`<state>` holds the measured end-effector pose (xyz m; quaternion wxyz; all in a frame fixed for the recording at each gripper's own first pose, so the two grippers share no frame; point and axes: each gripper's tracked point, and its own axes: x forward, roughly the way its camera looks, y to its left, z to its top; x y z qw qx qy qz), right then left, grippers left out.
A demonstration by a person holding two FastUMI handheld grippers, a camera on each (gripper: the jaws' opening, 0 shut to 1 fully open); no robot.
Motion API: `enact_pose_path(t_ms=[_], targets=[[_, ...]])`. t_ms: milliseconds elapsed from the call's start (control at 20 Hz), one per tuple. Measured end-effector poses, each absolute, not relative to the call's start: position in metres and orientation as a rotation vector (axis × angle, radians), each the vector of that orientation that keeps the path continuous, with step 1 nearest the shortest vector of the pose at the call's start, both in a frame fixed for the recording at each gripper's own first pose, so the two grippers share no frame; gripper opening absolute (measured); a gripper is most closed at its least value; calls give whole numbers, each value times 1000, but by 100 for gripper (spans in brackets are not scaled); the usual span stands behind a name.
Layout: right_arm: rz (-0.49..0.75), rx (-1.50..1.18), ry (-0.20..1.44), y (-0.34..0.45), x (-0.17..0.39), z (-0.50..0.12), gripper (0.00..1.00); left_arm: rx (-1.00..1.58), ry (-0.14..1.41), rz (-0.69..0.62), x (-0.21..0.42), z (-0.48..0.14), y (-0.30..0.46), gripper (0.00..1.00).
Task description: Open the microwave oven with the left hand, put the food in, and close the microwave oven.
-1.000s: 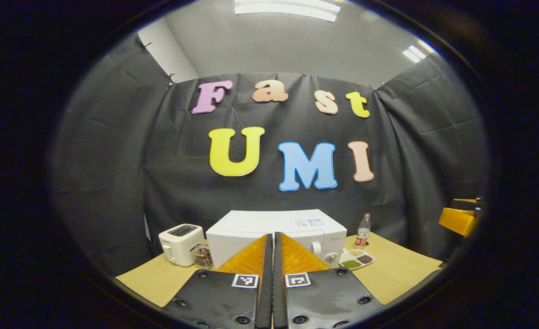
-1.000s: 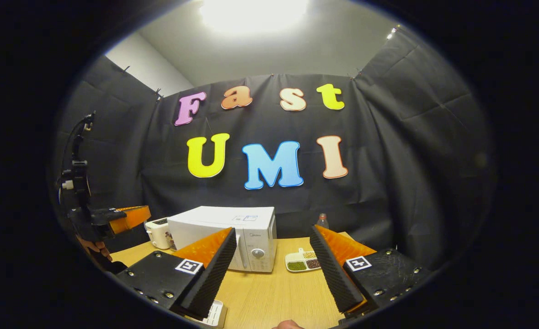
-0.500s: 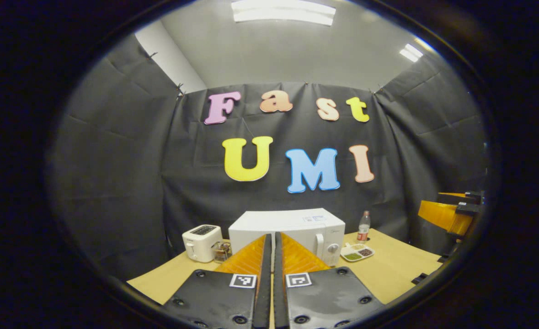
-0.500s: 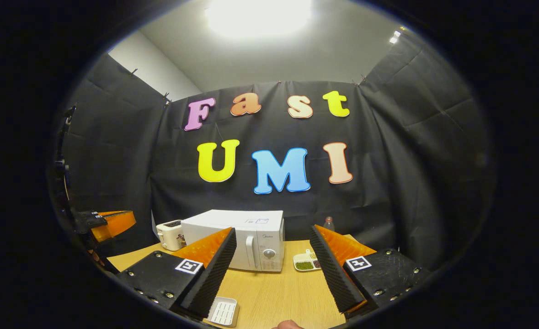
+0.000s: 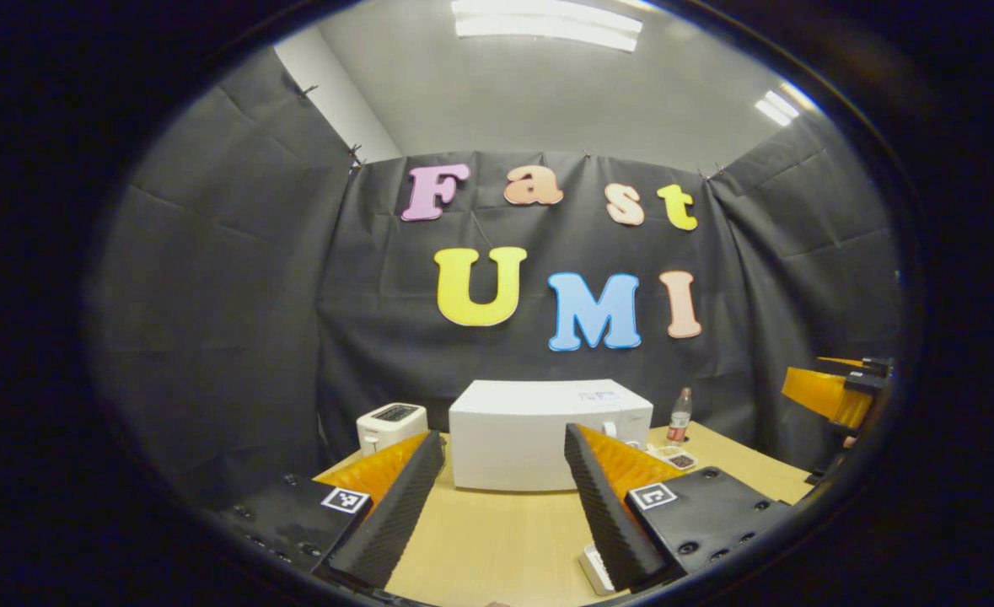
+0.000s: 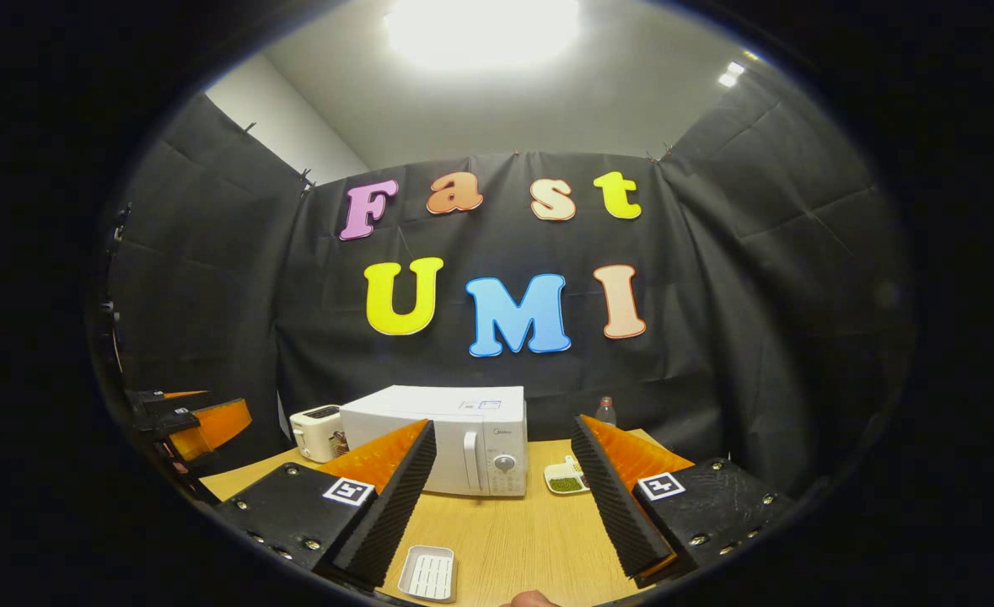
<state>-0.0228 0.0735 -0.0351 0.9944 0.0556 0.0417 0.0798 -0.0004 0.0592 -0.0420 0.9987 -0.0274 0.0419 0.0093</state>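
My left gripper (image 5: 503,493) and right gripper (image 6: 503,497) both gaped empty | one small white ribbed plastic tray (image 6: 428,572) lay nearest, light, grasped by its rim | one boxy white microwave oven (image 6: 450,438) stood ahead, shut; stiff door, pulled by its upright handle (image 6: 470,460)

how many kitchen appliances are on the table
2: a white microwave at the back middle of the table, door shut, and a white toaster beside it on its hinge side, nearer the booth wall. Others may be hidden behind them.
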Motion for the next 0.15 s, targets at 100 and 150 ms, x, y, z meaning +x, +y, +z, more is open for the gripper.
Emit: enact_pose_path(t_ms=[100,150], targets=[[158,115,80,79,-22,-34,98,-45,72,18,0,-40,61,96],[160,119,78,81,-23,-32,98,-38,67,15,-1,-39,63,96]])
